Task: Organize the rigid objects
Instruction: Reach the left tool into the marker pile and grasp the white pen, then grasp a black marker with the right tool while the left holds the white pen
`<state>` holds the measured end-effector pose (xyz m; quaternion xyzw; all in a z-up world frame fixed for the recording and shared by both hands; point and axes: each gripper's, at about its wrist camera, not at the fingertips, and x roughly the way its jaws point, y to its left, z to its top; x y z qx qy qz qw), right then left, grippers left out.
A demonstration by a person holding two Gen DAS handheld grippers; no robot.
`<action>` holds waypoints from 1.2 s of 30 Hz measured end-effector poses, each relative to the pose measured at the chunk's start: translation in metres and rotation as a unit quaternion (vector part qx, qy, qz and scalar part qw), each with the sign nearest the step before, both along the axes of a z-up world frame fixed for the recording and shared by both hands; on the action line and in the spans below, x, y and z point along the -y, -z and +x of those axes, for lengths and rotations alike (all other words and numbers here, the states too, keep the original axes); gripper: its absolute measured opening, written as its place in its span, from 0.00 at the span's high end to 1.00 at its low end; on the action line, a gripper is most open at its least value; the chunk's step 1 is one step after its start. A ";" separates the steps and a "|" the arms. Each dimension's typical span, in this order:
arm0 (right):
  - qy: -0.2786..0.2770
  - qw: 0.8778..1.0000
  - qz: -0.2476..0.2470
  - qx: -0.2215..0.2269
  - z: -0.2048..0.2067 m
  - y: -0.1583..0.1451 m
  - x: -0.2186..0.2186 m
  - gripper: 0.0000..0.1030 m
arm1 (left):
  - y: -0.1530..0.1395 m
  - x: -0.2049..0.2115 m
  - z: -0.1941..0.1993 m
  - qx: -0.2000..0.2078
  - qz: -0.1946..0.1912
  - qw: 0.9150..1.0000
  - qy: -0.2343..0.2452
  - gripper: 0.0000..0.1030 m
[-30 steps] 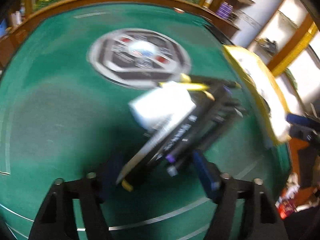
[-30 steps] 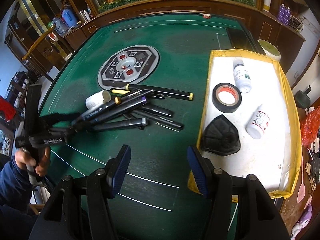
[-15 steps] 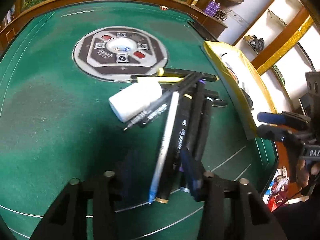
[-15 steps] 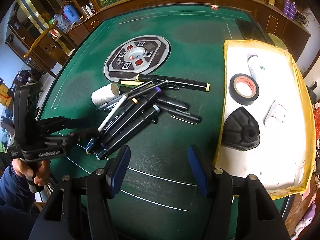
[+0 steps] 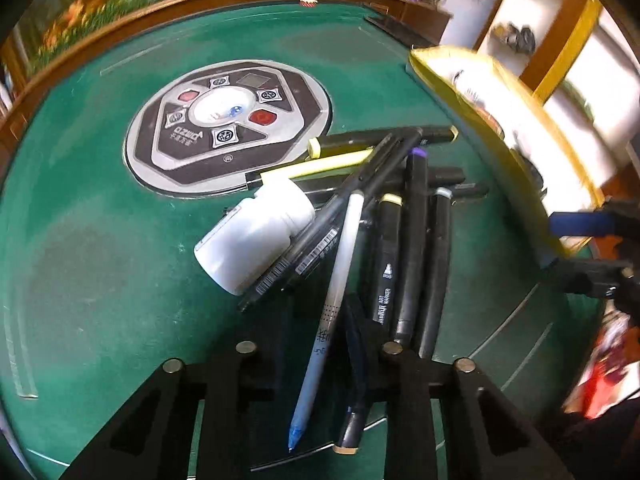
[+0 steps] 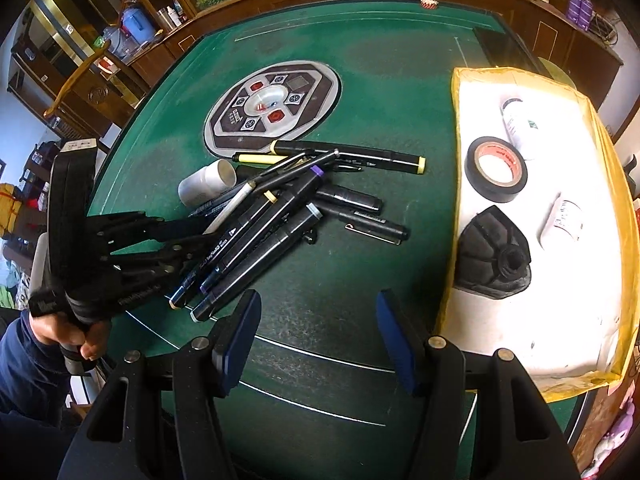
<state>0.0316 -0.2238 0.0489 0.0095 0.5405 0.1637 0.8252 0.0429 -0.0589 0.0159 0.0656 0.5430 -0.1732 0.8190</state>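
On the green table (image 6: 360,280), the left gripper (image 5: 320,344) is closing on the white pen (image 5: 340,280) (jaws just narrowing around it); next comes a straight lift; the right gripper (image 6: 316,336) is hanging wide, empty.

The table (image 6: 360,280) was dark green felt with thin white lines, rimmed in brown wood. Its round centre panel (image 6: 272,106) was silver and black, with red buttons and a white middle. The markers (image 6: 256,236) were mostly black, some with pale yellow, purple or grey caps; one pen (image 5: 340,280) was white with a blue tip. A bottle (image 5: 252,236) lay plain white beside them. The tray (image 6: 456,128) was white inside, with yellow edges. The tape (image 6: 496,170) was black with an orange-red core, and the mask (image 6: 494,254) was black. The right gripper (image 6: 316,340) had black arms and blue pads (image 6: 240,336).
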 end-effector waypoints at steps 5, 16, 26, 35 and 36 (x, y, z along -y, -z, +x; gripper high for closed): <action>-0.007 1.000 0.009 -0.015 0.007 0.008 -0.011 0.43 | 0.002 -0.013 -0.009 -0.002 0.004 1.000 -0.028 0.90; -0.001 0.998 0.031 -0.056 0.032 0.034 -0.040 0.43 | 0.002 -0.041 -0.036 -0.008 -0.001 0.998 -0.056 0.93; -0.013 0.997 -0.063 -0.051 0.038 0.045 -0.056 0.57 | 0.002 -0.046 -0.037 -0.010 -0.011 0.998 -0.056 0.93; -0.020 0.993 -0.108 -0.044 0.031 0.052 -0.049 0.85 | 0.002 -0.043 -0.035 -0.003 -0.013 0.998 -0.061 0.93; -0.019 0.994 -0.104 -0.042 0.030 0.051 -0.047 0.85 | 0.002 -0.044 -0.034 -0.004 -0.016 0.998 -0.064 0.93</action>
